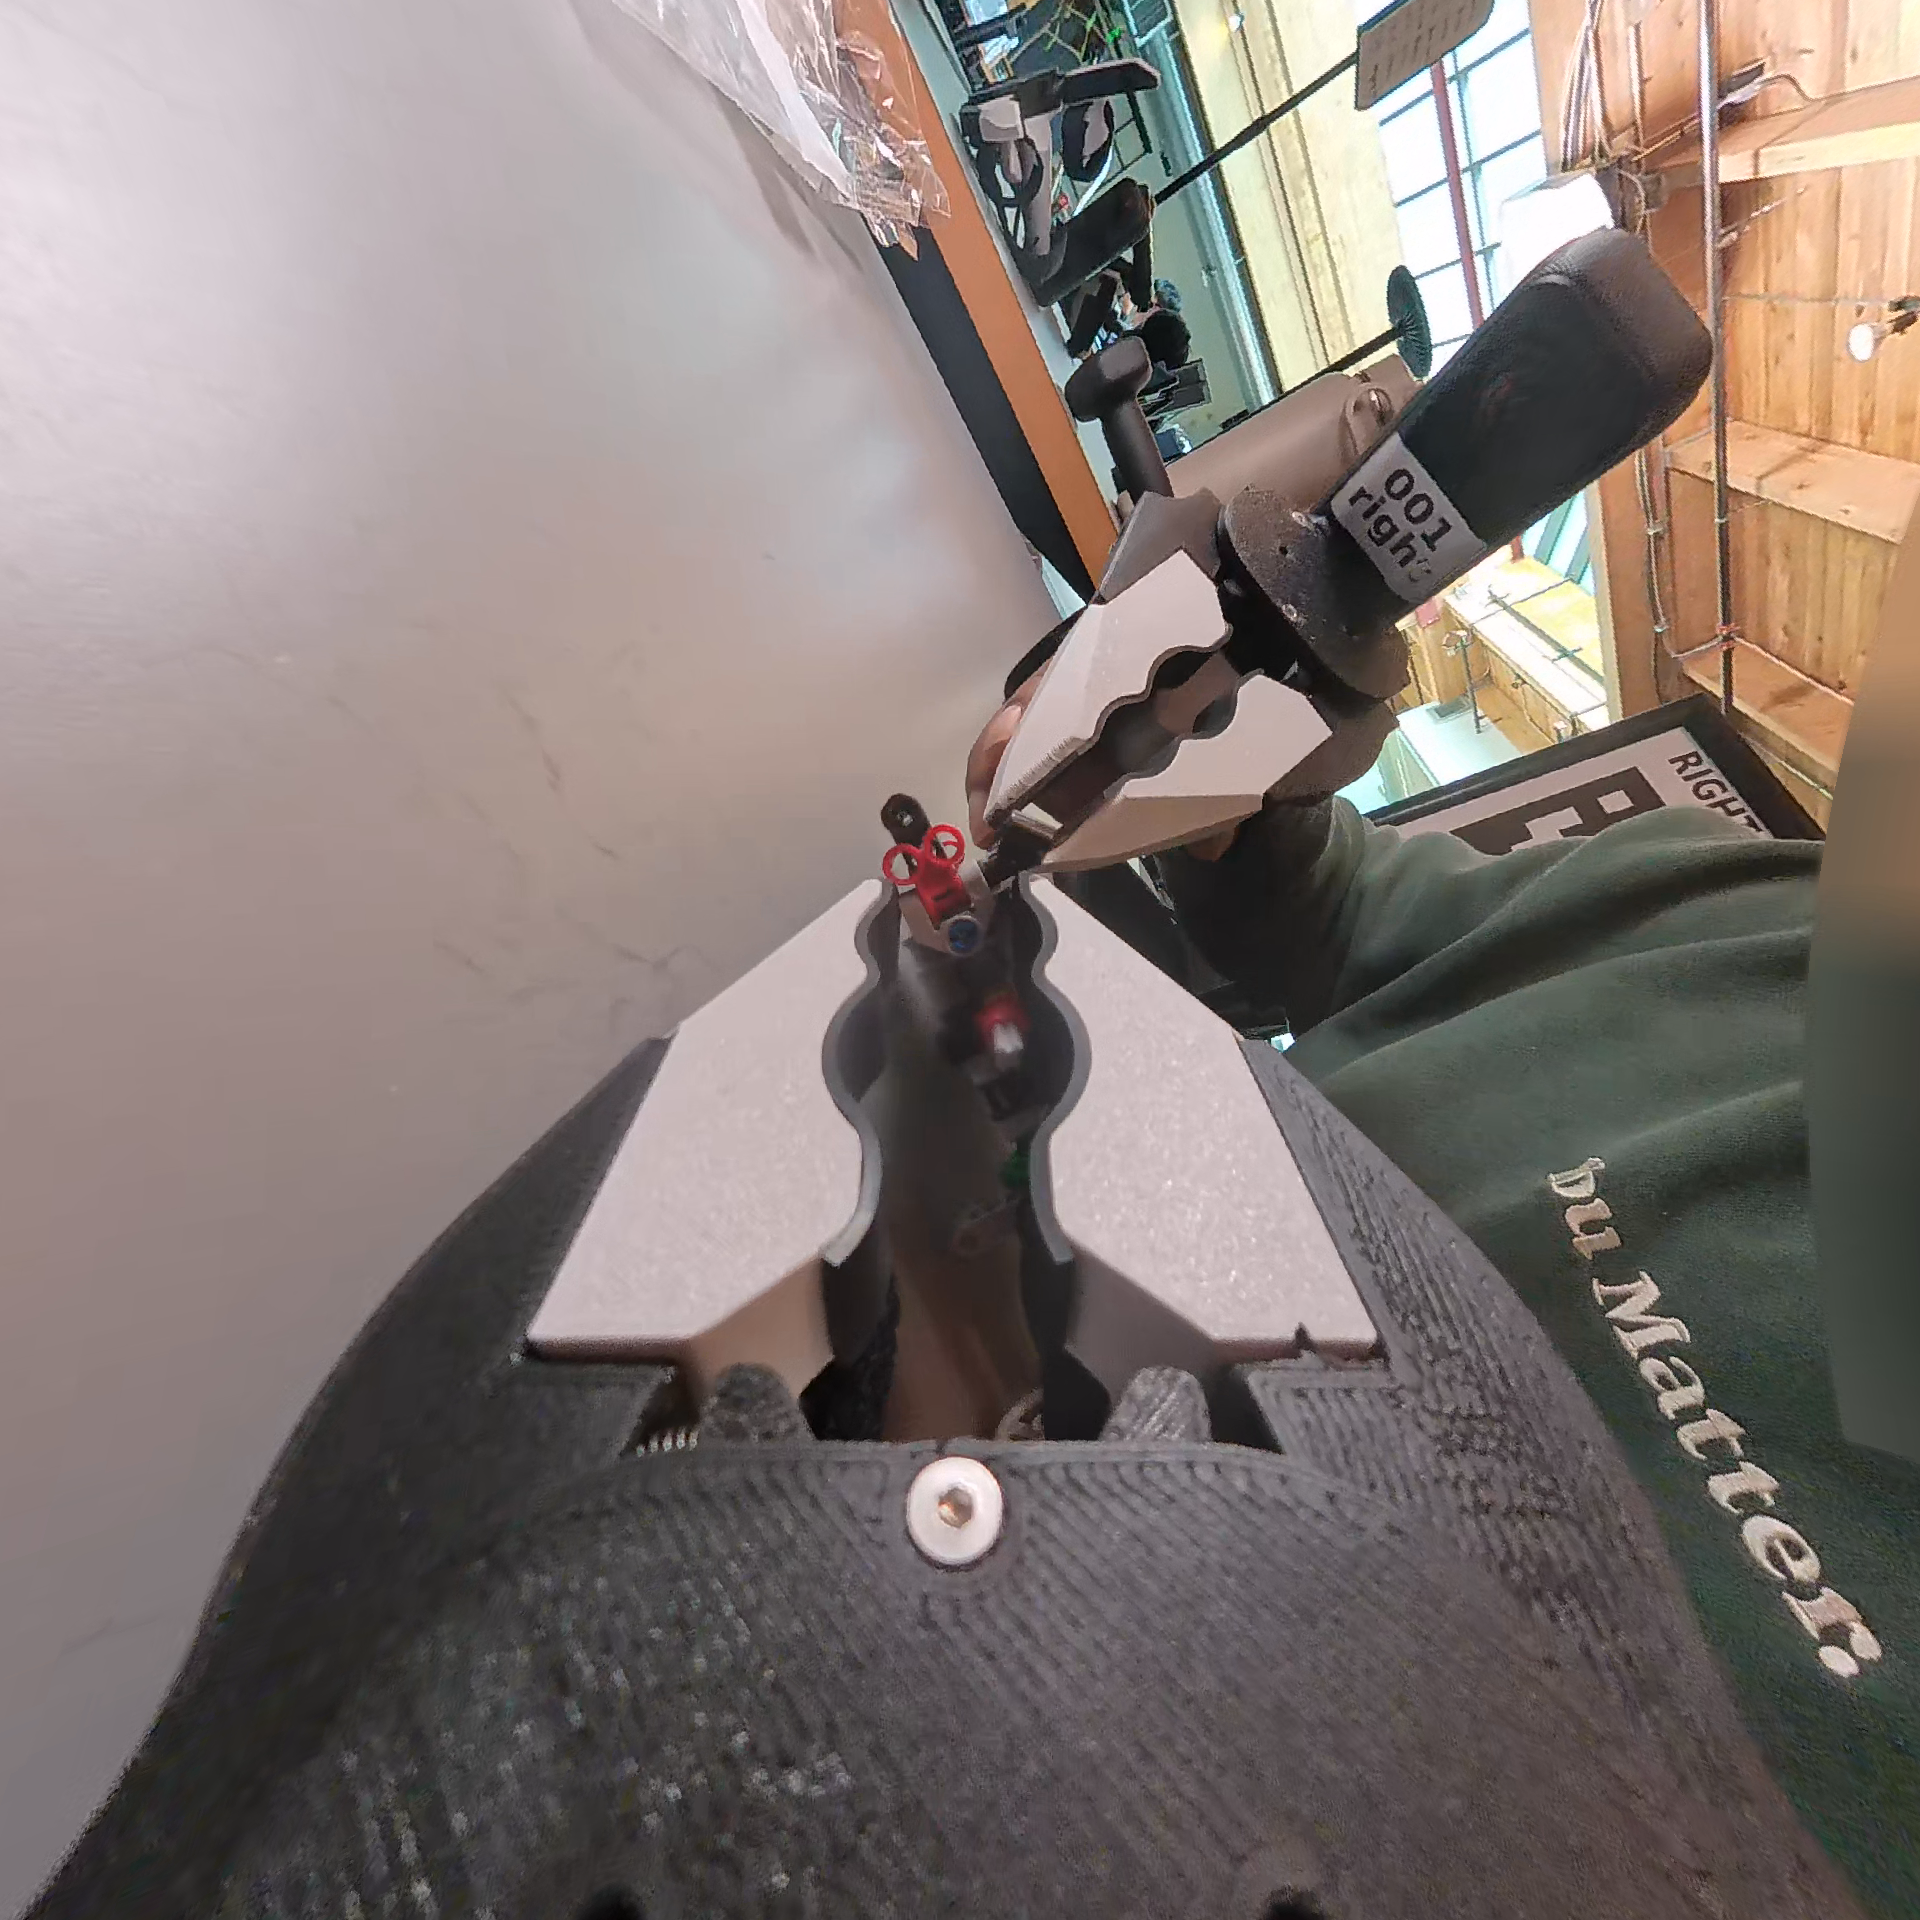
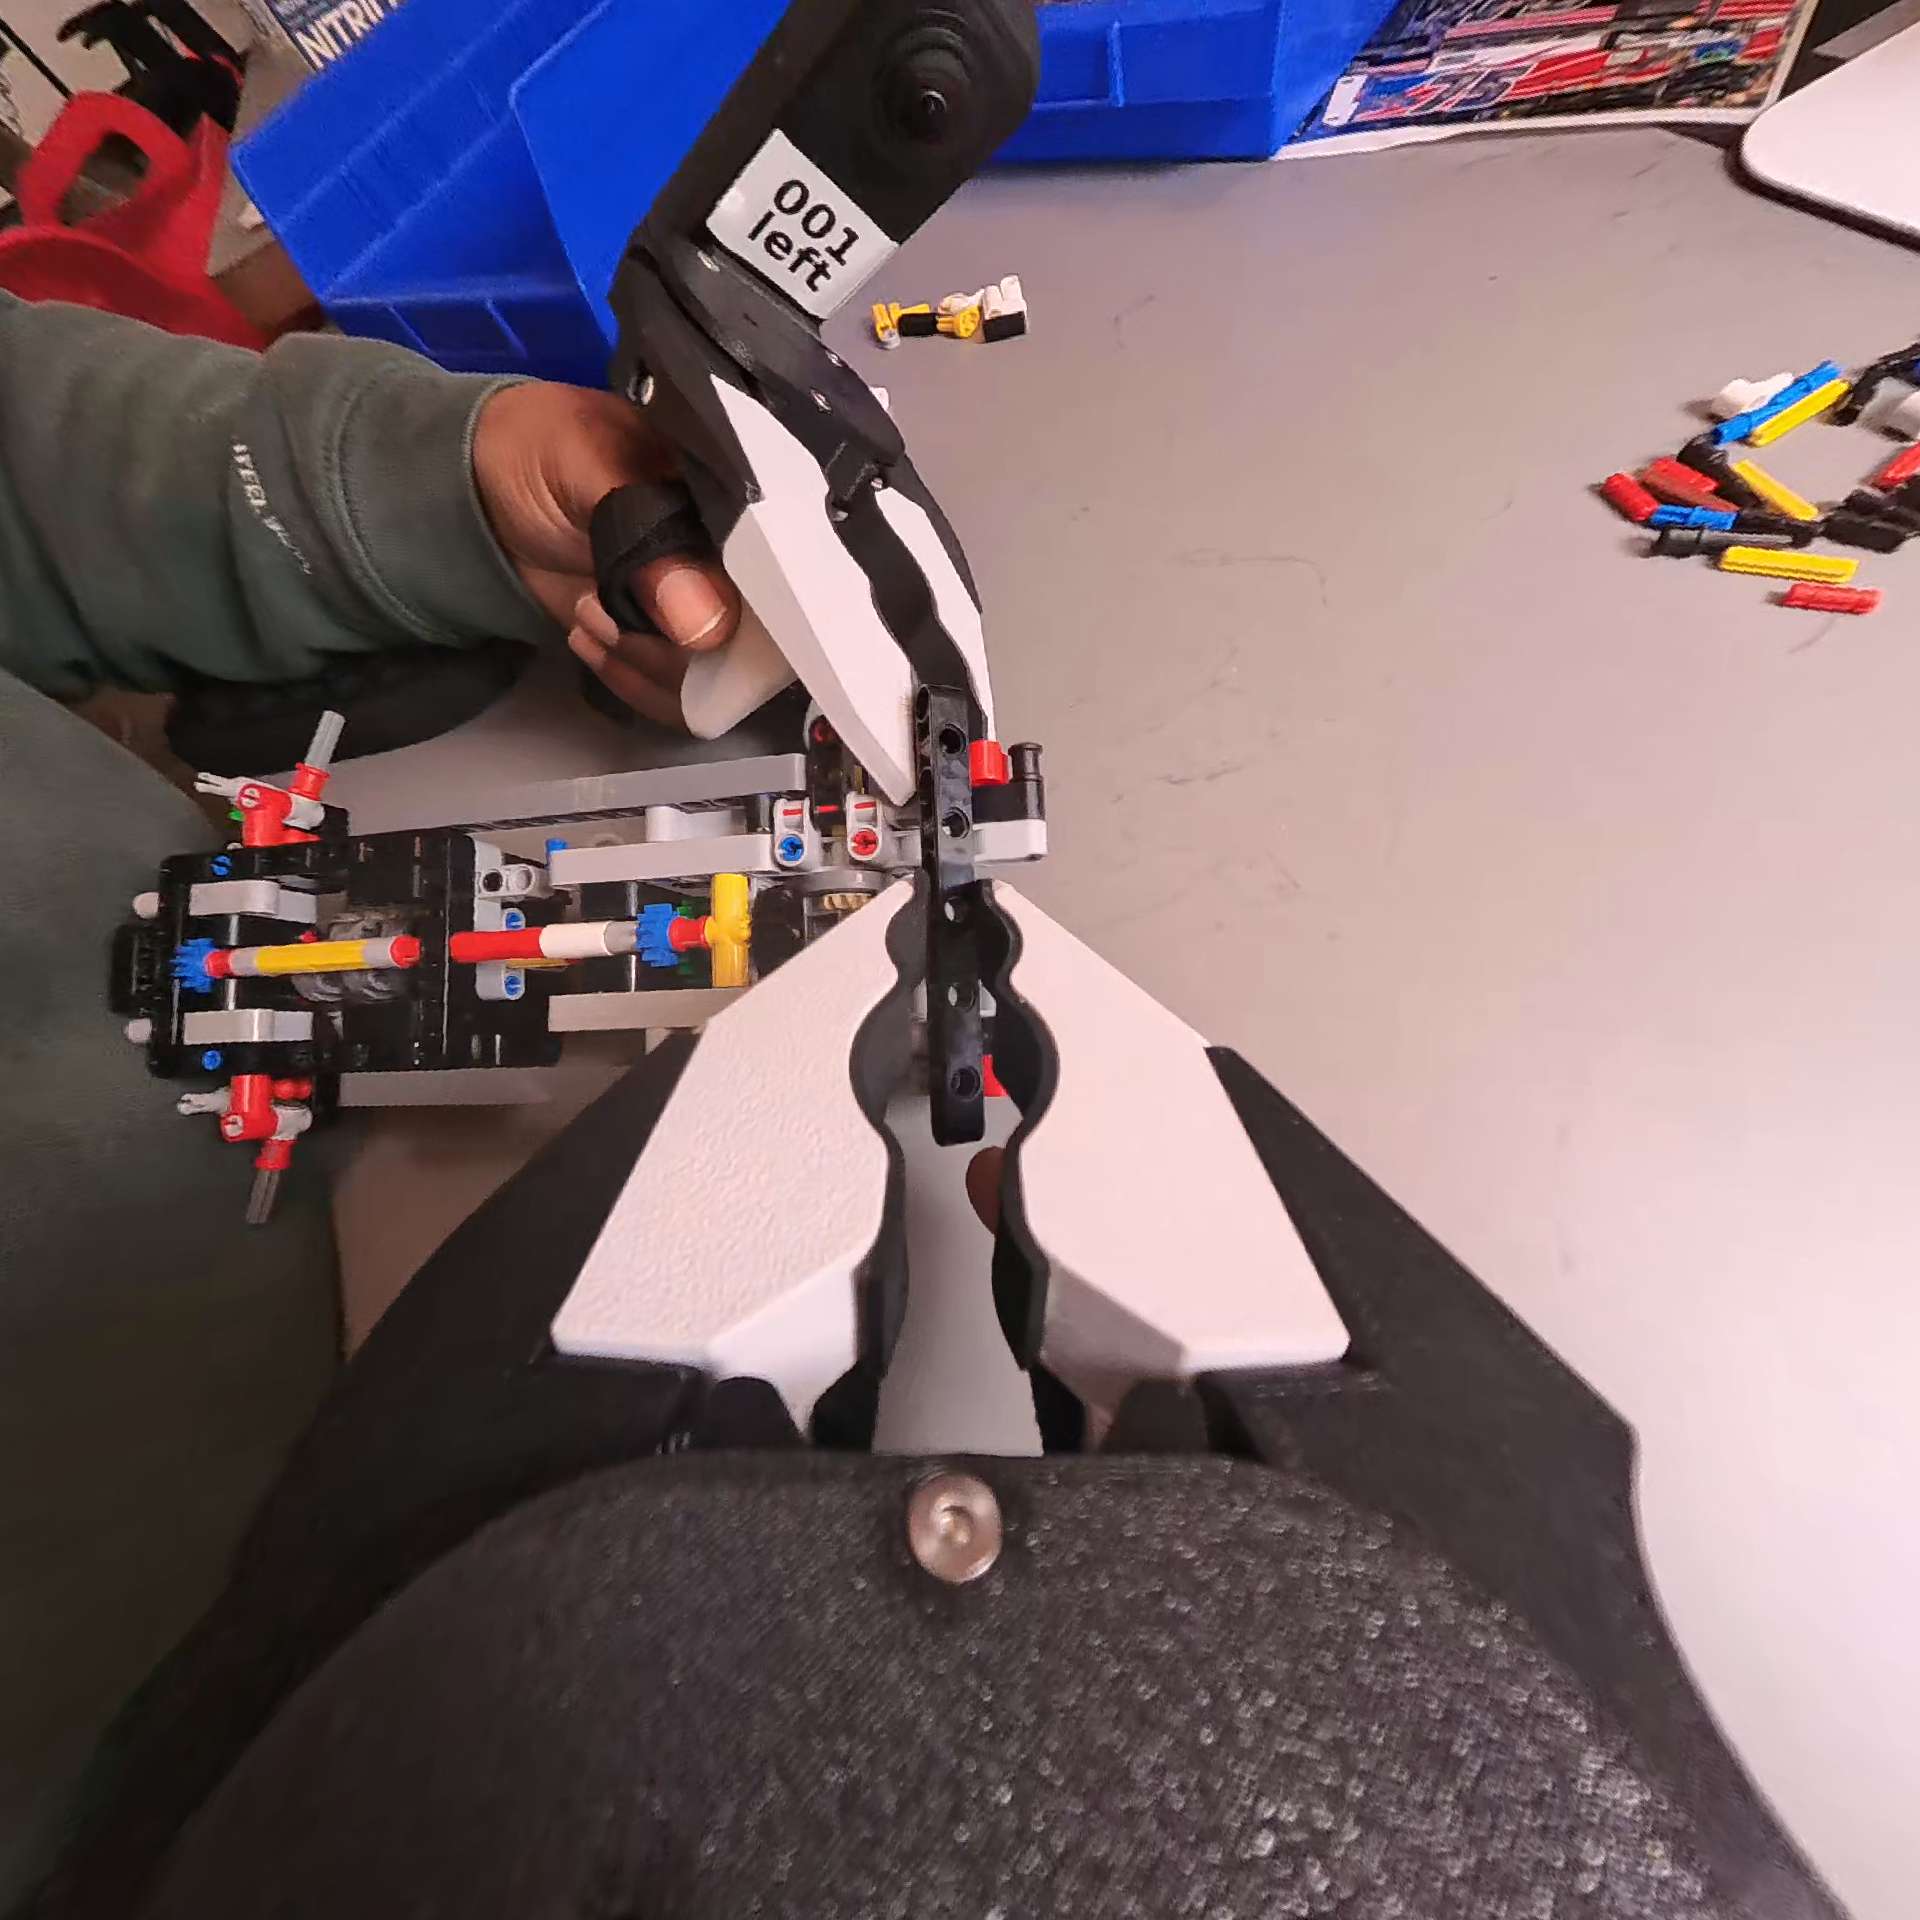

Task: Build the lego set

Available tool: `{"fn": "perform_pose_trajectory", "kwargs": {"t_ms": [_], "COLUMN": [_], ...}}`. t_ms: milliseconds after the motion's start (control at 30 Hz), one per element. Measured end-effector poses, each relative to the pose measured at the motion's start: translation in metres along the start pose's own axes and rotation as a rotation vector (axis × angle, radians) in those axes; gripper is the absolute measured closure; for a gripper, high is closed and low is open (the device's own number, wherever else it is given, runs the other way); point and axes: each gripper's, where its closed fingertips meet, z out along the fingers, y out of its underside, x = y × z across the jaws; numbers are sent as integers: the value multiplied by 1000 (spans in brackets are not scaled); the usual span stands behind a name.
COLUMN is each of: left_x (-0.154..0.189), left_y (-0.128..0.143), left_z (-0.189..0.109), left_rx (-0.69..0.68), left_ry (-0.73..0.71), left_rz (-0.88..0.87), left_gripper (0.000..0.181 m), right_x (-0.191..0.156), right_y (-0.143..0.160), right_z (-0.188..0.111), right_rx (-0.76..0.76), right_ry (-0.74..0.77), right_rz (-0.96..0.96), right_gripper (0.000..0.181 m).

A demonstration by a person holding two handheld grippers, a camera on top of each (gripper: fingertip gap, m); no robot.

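A long lego chassis [image 2: 416, 935] of black, grey, red and yellow parts lies sideways above the grey table [image 2: 1351, 935]. My left gripper [image 2: 930, 758] comes down from above and is shut on the chassis's right end. In the left wrist view the chassis [image 1: 930, 878] sticks out end-on past the left gripper [image 1: 951, 894]. My right gripper [image 2: 954, 888] is shut on a black beam with holes [image 2: 948, 821], held upright against that same end of the chassis. The right gripper [image 1: 1018, 842] also shows in the left wrist view, its tips touching the chassis.
Loose red, blue, yellow and black pieces [image 2: 1766, 499] lie on the table at the right, and a few small pieces [image 2: 956, 312] farther back. Blue bins [image 2: 468, 208] and a red object [image 2: 104, 208] stand behind. A person's green sleeve [image 2: 208, 499] is at the left. A plastic bag [image 1: 810, 104] lies on the table. The grippers are tip to tip, or close to it.
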Motion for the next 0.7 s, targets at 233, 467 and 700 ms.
{"fn": "perform_pose_trajectory", "kwargs": {"t_ms": [233,467,700], "left_x": [-3,-1,-3], "left_y": [0,2,2], "left_z": [0,-6,-13], "left_rx": [2,-58,-87], "left_ry": [-57,-83,-120], "left_rz": [65,207,281], "left_gripper": [160,157,125], "right_x": [4,0,-2], "right_y": [2,-1,4], "right_z": [1,3,6], "right_rx": [-13,-6,-25], "right_ry": [163,255,281], "right_rz": [-94,-170,-207], "right_gripper": [177,177,177]}}
